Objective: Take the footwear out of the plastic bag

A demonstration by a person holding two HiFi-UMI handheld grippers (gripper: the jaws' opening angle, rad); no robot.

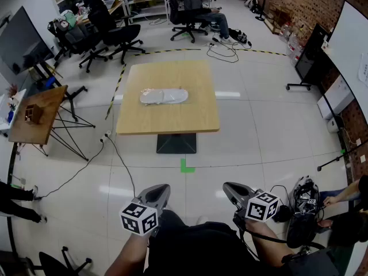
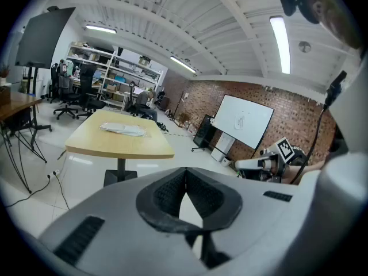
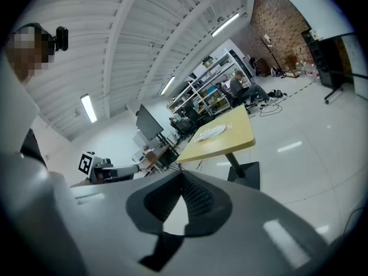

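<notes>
Head view: footwear (image 1: 171, 96) inside plastic bag (image 1: 145, 96) on table (image 1: 167, 119)

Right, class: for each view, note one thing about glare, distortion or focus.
Head view: edges bend outward, and light glares off the floor beside the table. Left gripper view: fisheye with dark corners, ceiling light blown out, left gripper filling the lower half. Right gripper view: same fisheye, scene tilted.

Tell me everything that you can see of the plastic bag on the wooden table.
The plastic bag is a clear, slightly shiny pouch, long and flat, with pale grey-white footwear inside. It lies flat, near the middle of the light wooden table, away from its edges. Only the tabletop touches it; finer details are too small to tell.
</notes>
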